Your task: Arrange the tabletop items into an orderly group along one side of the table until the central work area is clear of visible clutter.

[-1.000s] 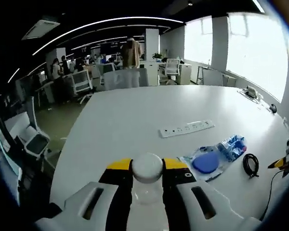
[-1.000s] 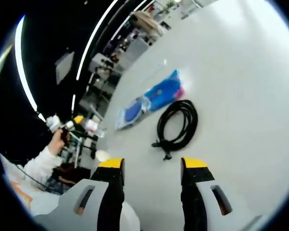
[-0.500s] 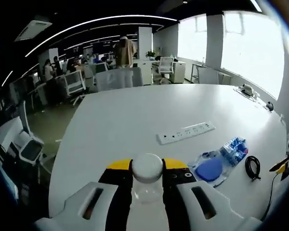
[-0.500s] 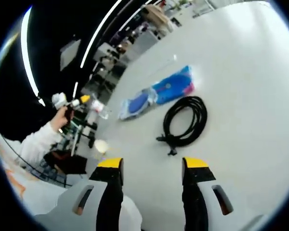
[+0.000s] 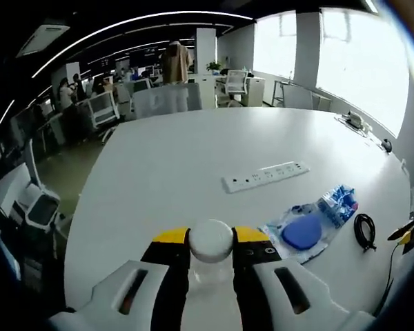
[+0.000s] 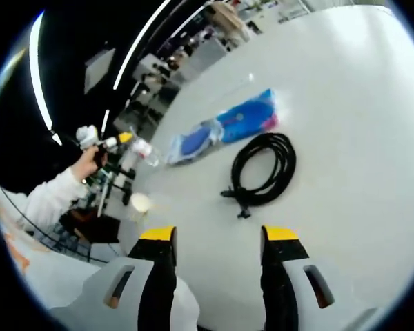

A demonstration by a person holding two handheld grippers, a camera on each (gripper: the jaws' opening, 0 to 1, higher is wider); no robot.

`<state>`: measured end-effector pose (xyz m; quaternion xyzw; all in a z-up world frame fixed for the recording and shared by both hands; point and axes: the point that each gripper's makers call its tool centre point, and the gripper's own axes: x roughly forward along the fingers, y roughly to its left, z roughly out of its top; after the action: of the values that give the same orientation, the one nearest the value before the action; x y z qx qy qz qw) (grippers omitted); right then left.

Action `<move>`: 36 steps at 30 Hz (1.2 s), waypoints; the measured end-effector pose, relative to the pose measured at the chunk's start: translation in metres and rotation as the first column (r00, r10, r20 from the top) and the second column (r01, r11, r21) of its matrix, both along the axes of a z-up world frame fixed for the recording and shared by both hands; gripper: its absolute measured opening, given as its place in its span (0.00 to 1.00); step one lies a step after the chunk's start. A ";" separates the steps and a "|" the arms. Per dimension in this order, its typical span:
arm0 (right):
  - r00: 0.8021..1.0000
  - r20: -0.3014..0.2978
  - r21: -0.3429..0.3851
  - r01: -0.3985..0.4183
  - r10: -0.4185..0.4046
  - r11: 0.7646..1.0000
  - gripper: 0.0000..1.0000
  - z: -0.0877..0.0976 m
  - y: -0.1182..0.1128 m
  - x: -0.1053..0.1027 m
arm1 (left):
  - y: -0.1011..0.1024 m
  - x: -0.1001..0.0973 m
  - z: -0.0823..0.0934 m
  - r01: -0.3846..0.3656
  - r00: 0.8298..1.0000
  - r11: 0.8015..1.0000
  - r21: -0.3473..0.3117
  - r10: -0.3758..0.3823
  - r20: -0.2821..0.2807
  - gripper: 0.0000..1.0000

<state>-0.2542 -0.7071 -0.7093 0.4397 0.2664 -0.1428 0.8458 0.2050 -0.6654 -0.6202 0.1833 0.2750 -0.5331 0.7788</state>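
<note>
My left gripper [image 5: 211,236] is shut on a clear bottle with a round white cap [image 5: 211,241], held above the near edge of the white table [image 5: 172,172]. In the right gripper view that bottle [image 6: 143,149] sticks out of the left gripper's yellow tips [image 6: 119,140], held by a hand in a white sleeve. A white power strip [image 5: 265,176], a blue plastic packet [image 5: 310,229] and a coiled black cable [image 5: 364,232] lie to the right. My right gripper [image 6: 217,238] is open, just short of the cable [image 6: 265,172] and packet [image 6: 224,131].
Small objects [image 5: 357,125] sit at the table's far right edge by the windows. Office chairs [image 5: 105,110] and desks stand beyond the far end. The right gripper's yellow tip [image 5: 406,232] pokes in at the right. A pale round thing [image 6: 139,203] lies off the table's edge.
Both cameras shifted slightly. In the right gripper view the hand with the bottle sits a little higher. The strip, packet and cable have not moved on the table.
</note>
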 end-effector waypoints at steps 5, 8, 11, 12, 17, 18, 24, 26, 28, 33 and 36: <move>0.999 -0.014 -0.013 -0.029 0.029 0.999 0.46 -0.001 0.003 0.001 | 0.003 0.001 0.001 -0.015 1.000 1.000 -0.011 0.015 -0.007 0.21; 1.000 -0.010 -0.016 -0.028 0.028 0.999 0.46 0.000 0.001 0.002 | 0.003 -0.001 0.001 -0.006 1.000 1.000 -0.008 0.006 0.001 0.21; 1.000 -0.005 -0.015 -0.024 0.024 1.000 0.46 0.000 0.001 0.002 | 0.003 -0.005 0.001 0.015 1.000 1.000 -0.011 -0.015 0.027 0.21; 1.000 -0.005 -0.014 -0.024 0.024 1.000 0.46 -0.001 0.001 0.002 | 0.003 -0.005 0.001 0.014 0.999 1.000 -0.013 -0.014 0.029 0.21; 1.000 -0.004 -0.010 -0.023 0.023 1.000 0.46 -0.003 0.003 0.000 | 0.007 -0.004 0.001 -0.013 1.000 1.000 -0.025 0.014 0.020 0.22; 1.000 -0.002 -0.010 -0.021 0.020 1.000 0.46 -0.002 0.003 0.000 | 0.007 -0.004 -0.002 -0.013 1.000 1.000 -0.009 0.013 0.026 0.22; 1.000 -0.001 -0.011 -0.022 0.022 1.000 0.46 -0.003 0.003 -0.003 | 0.007 -0.006 -0.005 0.003 0.999 1.000 0.022 -0.004 0.041 0.32; 1.000 0.000 -0.010 -0.016 0.016 1.000 0.46 -0.003 0.002 -0.005 | 0.005 -0.008 -0.006 -0.005 0.999 1.000 0.025 0.004 0.044 0.50; 1.000 0.000 -0.008 -0.011 0.011 1.000 0.46 -0.003 0.002 -0.006 | 0.006 -0.010 -0.009 0.000 0.999 0.999 0.045 -0.002 0.053 0.67; 1.000 0.005 -0.008 -0.008 0.008 1.000 0.46 -0.002 0.001 -0.005 | 0.012 -0.023 -0.006 0.008 1.000 1.000 0.011 -0.008 0.004 0.78; 1.000 0.008 -0.004 -0.010 0.010 1.000 0.47 -0.003 0.002 -0.004 | 0.020 -0.026 -0.007 -0.003 1.000 1.000 -0.009 0.003 -0.023 0.81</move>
<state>-0.2585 -0.7051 -0.7123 0.4371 0.2649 -0.1377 0.8484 0.1785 -0.6450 -0.6270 0.1734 0.2820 -0.5351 0.7772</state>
